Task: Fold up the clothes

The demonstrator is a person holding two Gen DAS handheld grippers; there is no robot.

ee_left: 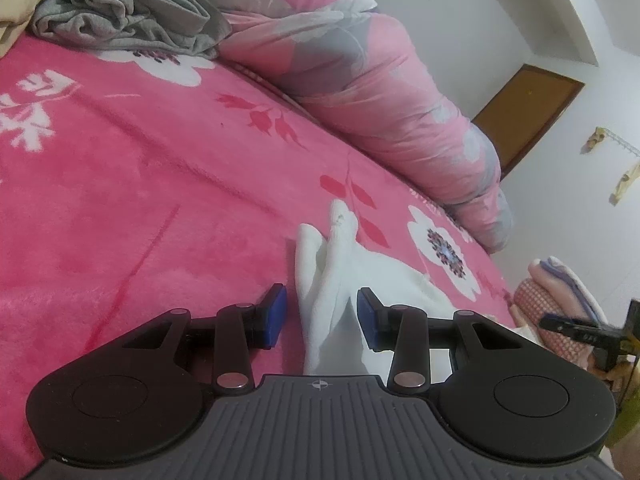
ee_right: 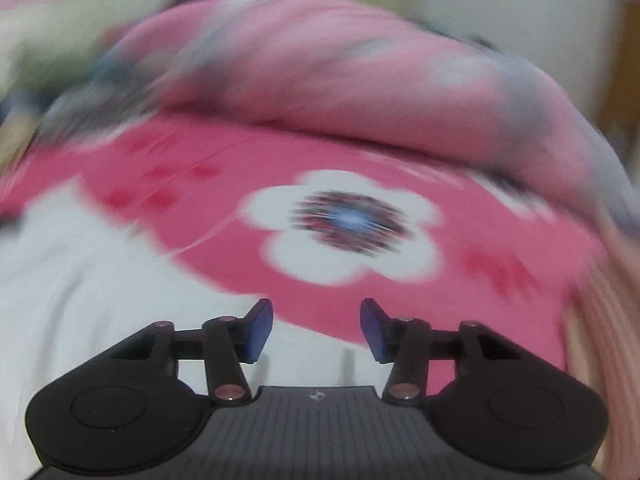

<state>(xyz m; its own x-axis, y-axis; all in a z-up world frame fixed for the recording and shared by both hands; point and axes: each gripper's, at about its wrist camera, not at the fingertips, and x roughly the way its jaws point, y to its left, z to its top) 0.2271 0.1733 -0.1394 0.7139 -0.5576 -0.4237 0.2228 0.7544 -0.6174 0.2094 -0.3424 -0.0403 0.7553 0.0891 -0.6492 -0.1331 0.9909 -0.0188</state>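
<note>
My left gripper (ee_left: 320,316) is open over the white garment (ee_left: 340,264) on the blanket (ee_left: 140,184). Right gripper (ee_right: 317,328) open too; view blurred.

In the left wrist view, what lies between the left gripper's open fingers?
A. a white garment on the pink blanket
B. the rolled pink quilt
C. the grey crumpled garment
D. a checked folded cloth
A: the white garment runs up between the blue pads of the left gripper, lying on the pink blanket.
</note>
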